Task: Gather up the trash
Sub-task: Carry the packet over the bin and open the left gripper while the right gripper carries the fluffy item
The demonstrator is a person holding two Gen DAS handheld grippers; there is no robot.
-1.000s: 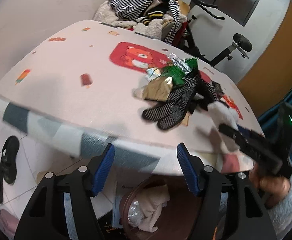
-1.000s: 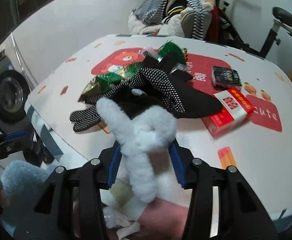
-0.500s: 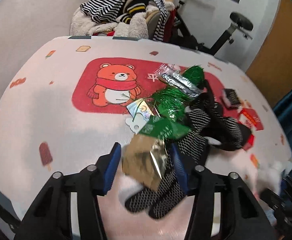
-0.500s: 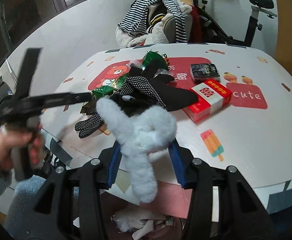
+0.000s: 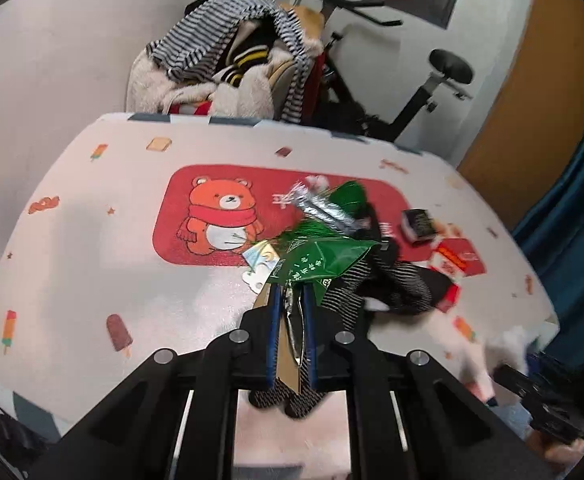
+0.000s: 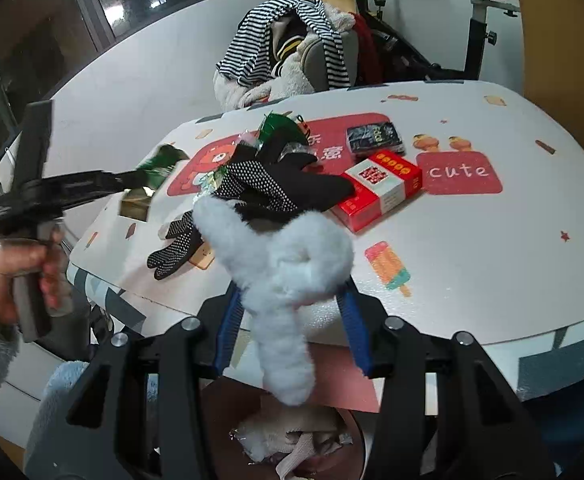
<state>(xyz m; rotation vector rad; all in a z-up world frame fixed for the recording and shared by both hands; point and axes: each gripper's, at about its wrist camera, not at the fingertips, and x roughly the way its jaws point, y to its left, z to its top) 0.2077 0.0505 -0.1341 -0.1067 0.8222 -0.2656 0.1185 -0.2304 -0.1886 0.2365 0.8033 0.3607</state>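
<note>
Evidently mid-collection: the left gripper [image 5: 290, 300] is nipped nearly closed on a green-and-gold foil wrapper [image 5: 320, 258] lifted off the table [image 5: 91, 264], while the right gripper [image 6: 289, 300], fingers parted wide, cradles a white fluffy wad [image 6: 279, 264] over the bin [image 6: 292, 440] (below the table edge). Next, I'd judge: drop both there; the dotted gloves [image 6: 251, 184] and red box [image 6: 380, 184] crowd the remaining wrappers

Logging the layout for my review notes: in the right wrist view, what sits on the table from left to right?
Dotted glove → red box → "cute" label printed on the tablecloth.
</note>
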